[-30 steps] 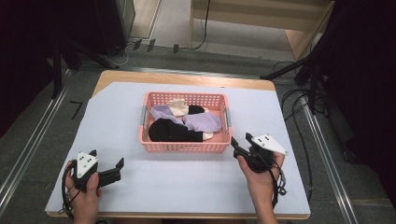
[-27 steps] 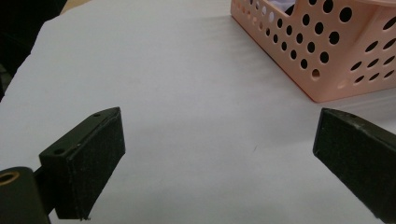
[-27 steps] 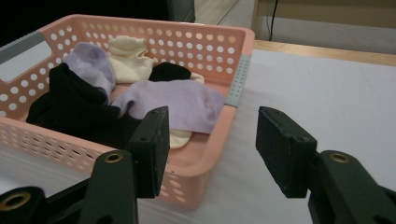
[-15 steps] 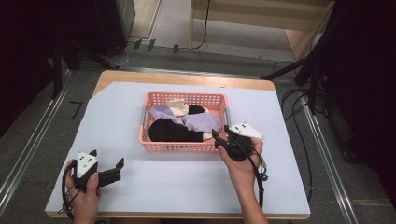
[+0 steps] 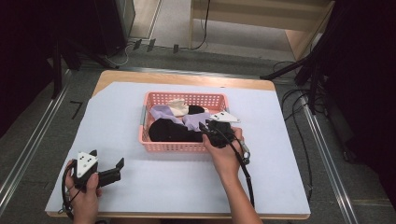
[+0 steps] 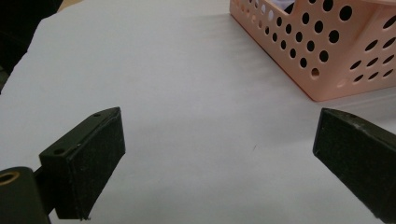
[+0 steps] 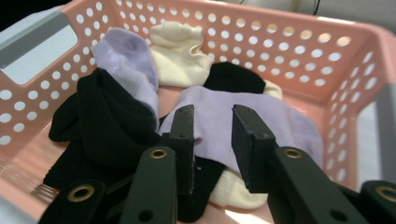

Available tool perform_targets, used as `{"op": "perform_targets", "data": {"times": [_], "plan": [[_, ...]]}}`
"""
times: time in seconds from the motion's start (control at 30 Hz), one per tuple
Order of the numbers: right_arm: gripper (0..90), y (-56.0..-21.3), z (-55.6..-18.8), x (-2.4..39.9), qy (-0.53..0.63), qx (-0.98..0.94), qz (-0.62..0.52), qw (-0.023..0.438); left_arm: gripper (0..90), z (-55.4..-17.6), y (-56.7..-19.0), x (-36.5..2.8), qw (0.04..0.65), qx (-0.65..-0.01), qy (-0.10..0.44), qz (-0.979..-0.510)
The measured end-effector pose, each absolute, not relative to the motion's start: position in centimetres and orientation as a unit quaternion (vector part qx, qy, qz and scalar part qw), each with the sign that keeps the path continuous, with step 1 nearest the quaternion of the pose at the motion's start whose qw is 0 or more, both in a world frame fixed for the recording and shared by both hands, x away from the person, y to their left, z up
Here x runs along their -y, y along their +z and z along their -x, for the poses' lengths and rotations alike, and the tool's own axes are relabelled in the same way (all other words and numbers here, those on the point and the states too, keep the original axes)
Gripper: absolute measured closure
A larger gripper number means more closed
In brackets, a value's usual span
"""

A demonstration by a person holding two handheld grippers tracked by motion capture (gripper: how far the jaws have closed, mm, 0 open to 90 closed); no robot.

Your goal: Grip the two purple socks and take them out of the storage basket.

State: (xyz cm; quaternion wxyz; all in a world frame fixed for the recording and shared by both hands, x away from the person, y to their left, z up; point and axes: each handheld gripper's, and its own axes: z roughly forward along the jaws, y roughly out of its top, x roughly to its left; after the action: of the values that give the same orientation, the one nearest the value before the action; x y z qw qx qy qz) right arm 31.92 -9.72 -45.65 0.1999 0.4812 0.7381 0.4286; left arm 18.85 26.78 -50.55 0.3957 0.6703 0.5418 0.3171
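A pink perforated basket [image 5: 173, 147] sits mid-table and holds several socks: a black one [image 5: 168, 130] at the front left, lilac ones [image 5: 189, 120] across the middle, and a cream one [image 5: 177, 106] at the back. My right gripper [image 5: 204, 128] reaches over the basket's front right rim. In the right gripper view its jaws [image 7: 212, 114] stand a little apart just above the lilac sock [image 7: 261, 121], with nothing held; the black sock [image 7: 102, 126] lies to their left. My left gripper [image 5: 119, 168] rests open on the white table at the front left, empty [image 6: 219, 135].
The white table cover [image 5: 289, 154] spreads on every side of the basket. In the left gripper view the basket's corner [image 6: 327, 60] is ahead and to the right. Cables [image 5: 299, 100] and stand legs lie on the floor past the right edge.
My right gripper has moved left and forward from the table beside the basket to over its front right rim, above the socks. The left gripper has stayed put.
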Motion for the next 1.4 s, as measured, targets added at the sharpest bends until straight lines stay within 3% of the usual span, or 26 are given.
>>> {"op": "perform_targets", "data": {"times": [0.53, 0.63, 0.73, 1.23, 1.4], "plan": [[73.7, -47.2, -34.8, 7.3, 0.383, -0.755, -0.513, 0.144, 4.3, -18.9, -50.6, -26.7, 0.395, -0.541, 0.318, -0.67], [85.0, -47.8, -35.1, 6.9, 0.36, -0.767, -0.515, 0.132, 5.0, -18.9, -50.6, -26.8, 0.395, -0.541, 0.319, -0.671], [88.4, -47.5, -34.9, 6.9, 0.373, -0.763, -0.512, 0.127, 5.0, -18.8, -50.6, -26.8, 0.395, -0.541, 0.318, -0.671], [88.4, -41.2, -31.8, 8.3, 0.492, -0.721, -0.465, 0.146, 5.9, -18.9, -50.6, -26.7, 0.394, -0.541, 0.318, -0.671], [87.2, -42.5, -32.8, 9.8, 0.432, -0.726, -0.501, 0.189, 5.9, -18.9, -50.6, -26.7, 0.395, -0.541, 0.319, -0.671]]}}
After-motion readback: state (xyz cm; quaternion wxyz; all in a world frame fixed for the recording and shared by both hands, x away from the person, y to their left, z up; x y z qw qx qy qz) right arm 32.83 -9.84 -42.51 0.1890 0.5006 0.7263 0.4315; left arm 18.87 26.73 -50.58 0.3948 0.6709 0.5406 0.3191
